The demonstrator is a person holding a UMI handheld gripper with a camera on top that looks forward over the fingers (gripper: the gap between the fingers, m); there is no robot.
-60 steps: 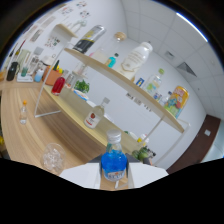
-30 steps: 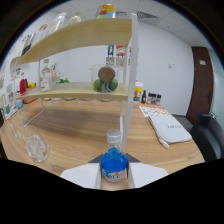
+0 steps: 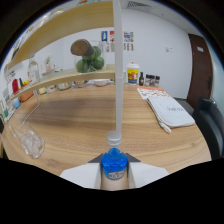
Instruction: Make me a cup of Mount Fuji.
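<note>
The step in hand looked like carrying the blue bottle to the glass for a pour, and doing it well would have meant keeping the bottle upright and level, swinging toward the glass without clipping the white shelf post just ahead, and tipping only once the neck was over the rim. One wooden surface [image 3: 100,117] filled the scene, with one two-tier shelf rack [image 3: 60,80] standing on it beyond the claw. One black chair [image 3: 212,120] stood at the surface's far side, and one white folded cloth [image 3: 170,111] lay on the wood nearby. One clear glass [image 3: 31,142] with what seemed to be ice sat near the claw, off to one side. The claw [image 3: 114,172] was clenched on the one blue bottle [image 3: 114,161], its pale cap pointing forward between the fingers.
</note>
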